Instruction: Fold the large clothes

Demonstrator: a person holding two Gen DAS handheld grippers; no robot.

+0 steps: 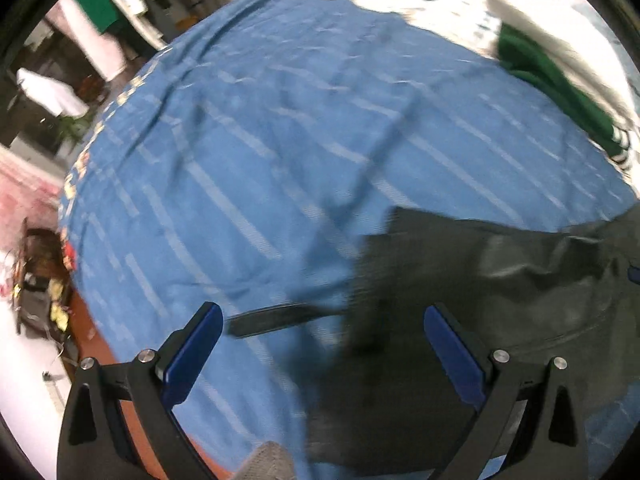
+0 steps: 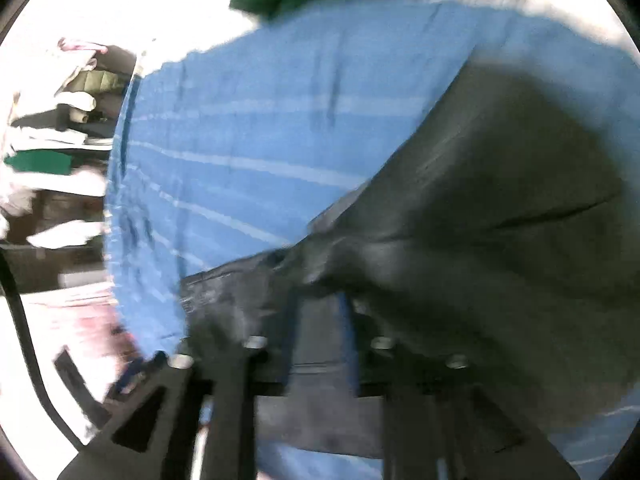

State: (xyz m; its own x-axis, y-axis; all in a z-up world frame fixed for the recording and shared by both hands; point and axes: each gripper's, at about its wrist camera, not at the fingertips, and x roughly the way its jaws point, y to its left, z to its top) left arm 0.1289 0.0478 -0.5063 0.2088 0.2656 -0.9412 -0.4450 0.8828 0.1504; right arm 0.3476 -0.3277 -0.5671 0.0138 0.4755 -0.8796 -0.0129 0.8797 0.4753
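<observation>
My left tongs (image 1: 320, 344) hang spread wide over the blue striped cloth (image 1: 260, 140), their blue pads (image 1: 192, 352) apart with nothing between them; only a dark strap-like strip (image 1: 276, 320) of the garment lies on the cloth just ahead of the gap. I judge I hold them open and pointed steeply down so I can pick the next edge to take.

My right tongs (image 2: 320, 320) stand with their jaws drawn close together, and dark cloth runs down between them. The picture is too blurred for me to say whether the pads press on it, so I cannot tell if I am pinching it. The dark garment (image 2: 500, 200), the large piece I am folding, bunches to a puckered point just above these tongs and fans out broad and flat to the right, which reads as fabric being gathered at one corner.

In the left wrist view the same garment lies at the lower right of the blue cloth, near the open tongs and partly beneath their right finger. The blue cloth covers the whole surface, I suppose to give a smooth, plain ground for laying the folds.

A green garment (image 1: 556, 80) sits at the far edge, well apart from the work, seemingly set aside. Beyond the surface, blurred shelves and hanging clothes (image 2: 52, 120) fill the room.

No brand, label or writing can be read anywhere; a row of small pale marks along the blue cloth's border is too smeared to make out.
</observation>
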